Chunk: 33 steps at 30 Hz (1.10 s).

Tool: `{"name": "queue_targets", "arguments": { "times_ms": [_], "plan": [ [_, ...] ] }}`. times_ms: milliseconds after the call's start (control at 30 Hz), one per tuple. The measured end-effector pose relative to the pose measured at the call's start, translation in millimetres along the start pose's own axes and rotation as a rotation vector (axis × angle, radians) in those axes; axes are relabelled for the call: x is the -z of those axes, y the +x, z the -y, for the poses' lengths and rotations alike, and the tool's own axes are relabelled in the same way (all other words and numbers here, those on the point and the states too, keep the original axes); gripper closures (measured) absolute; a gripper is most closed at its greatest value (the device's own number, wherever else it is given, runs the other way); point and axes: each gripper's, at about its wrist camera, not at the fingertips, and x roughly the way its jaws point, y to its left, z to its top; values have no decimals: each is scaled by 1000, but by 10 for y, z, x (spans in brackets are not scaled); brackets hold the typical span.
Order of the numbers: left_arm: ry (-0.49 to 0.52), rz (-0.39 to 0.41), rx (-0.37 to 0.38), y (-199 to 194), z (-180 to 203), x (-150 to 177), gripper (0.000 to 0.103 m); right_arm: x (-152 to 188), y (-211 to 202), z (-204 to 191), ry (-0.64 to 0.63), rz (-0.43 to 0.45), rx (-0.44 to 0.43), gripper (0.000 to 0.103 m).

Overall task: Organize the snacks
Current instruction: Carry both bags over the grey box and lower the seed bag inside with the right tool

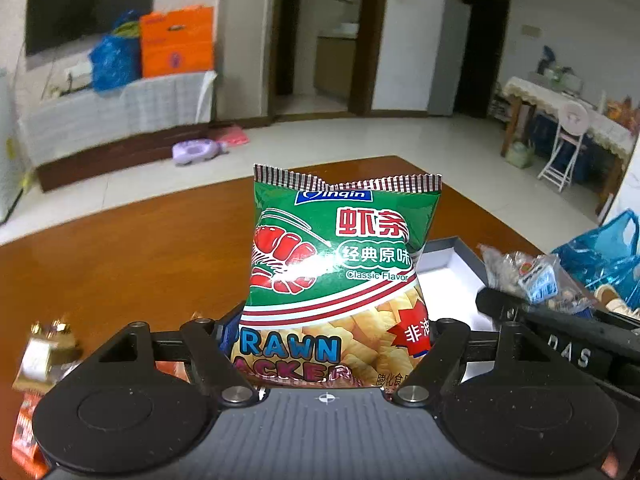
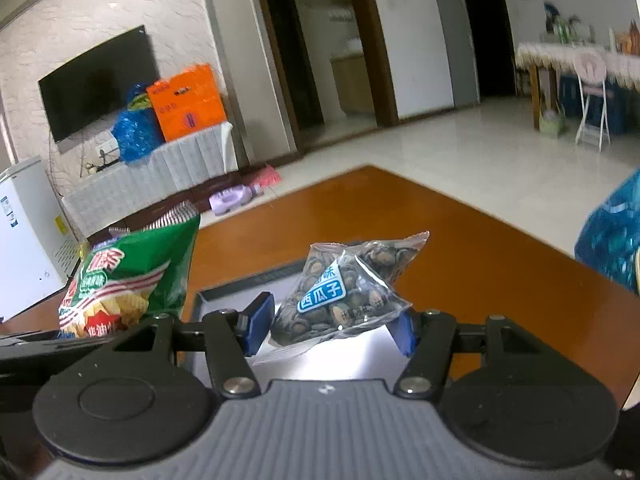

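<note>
Now you carry both snacks: left gripper (image 1: 332, 344) clamps the prawn cracker bag (image 1: 340, 264), right gripper (image 2: 328, 328) the watermelon seed packet (image 2: 344, 296). Next, lower each into the open box (image 2: 224, 292).

A prawn cracker bag (image 1: 336, 276) stands upright between the fingers of the left gripper (image 1: 332, 336), above a table (image 1: 140, 256). An open box (image 1: 452, 276) lies on the table ahead and to the right of that gripper. Farther right, the right gripper (image 2: 326, 322) holds a packet of melon seeds (image 2: 344, 288) over the box (image 2: 256, 280). Small wrapped snacks (image 1: 44, 352) lie on the table to the left of the left gripper. A plastic bag (image 1: 608, 252) sits at the table's far right. Beyond the table, across the floor, a television (image 2: 100, 80) hangs on the wall behind a low cabinet (image 2: 160, 176).
</note>
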Motion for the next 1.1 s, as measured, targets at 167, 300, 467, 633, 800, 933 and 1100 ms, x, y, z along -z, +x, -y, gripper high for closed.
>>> {"name": "queue_targets", "arguments": {
  "times_ms": [167, 300, 467, 633, 800, 933, 1100],
  "plan": [
    [-41, 2, 47, 107, -134, -30, 28, 70, 240, -39, -75, -71, -30, 42],
    [-54, -38, 127, 257, -216, -96, 28, 171, 314, -216, -151, -95, -47, 42],
    [-31, -77, 175, 467, -167, -70, 28, 233, 455, -278, -210, -145, -20, 42],
    [-18, -76, 194, 627, -116, -59, 27, 270, 549, -336, -205, -184, -17, 41],
    [-18, -61, 198, 633, -103, -65, 27, 264, 650, -492, -232, -191, -19, 41],
    [18, -26, 197, 544, -57, -6, 27, 363, 582, -554, -272, -182, 0, 40],
    [126, -5, 188, 501, 86, 96, 26, 406, 488, -600, -290, -168, 0, 31]
  ]
}}
